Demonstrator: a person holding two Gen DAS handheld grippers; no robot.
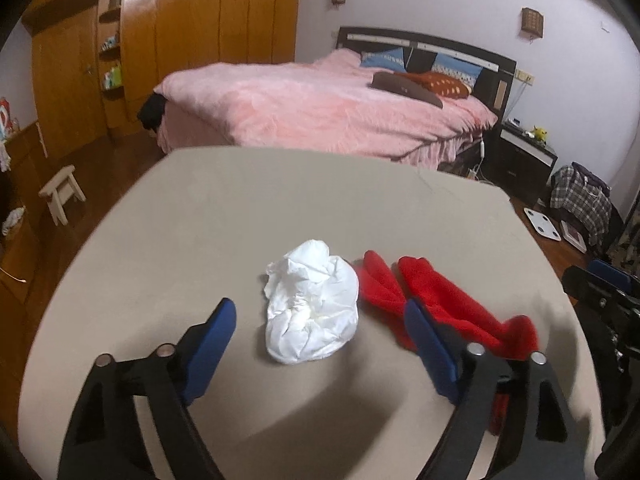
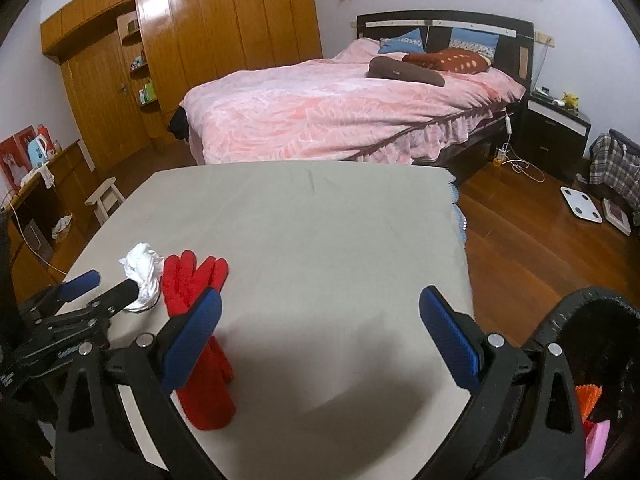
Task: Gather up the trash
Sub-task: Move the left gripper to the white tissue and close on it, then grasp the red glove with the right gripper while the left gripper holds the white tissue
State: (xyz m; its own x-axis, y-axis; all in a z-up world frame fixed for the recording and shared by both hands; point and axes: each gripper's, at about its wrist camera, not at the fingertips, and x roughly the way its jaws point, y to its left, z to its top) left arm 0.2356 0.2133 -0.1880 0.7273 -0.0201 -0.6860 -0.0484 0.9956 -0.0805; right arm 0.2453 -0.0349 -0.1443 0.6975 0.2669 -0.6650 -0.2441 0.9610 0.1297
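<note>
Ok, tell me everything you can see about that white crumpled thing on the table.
The crumpled white tissue is a loose wad of thin, creased paper, scrunched into a rough ball. It rests on the grey table, its right edge against the red glove. The left gripper is open with its blue fingers on either side of the wad, not touching it.

Red glove (image 2: 192,304) flat on the grey desk (image 2: 320,220). Bed with pink blanket (image 2: 320,112) behind; brown pillow (image 2: 404,70) on it. Wooden wardrobe (image 2: 224,20) left, small white stool (image 2: 106,198) on wood floor. Black nightstand (image 2: 556,128), white bathroom scale (image 2: 580,204), plaid cloth (image 2: 616,168) right.
</note>
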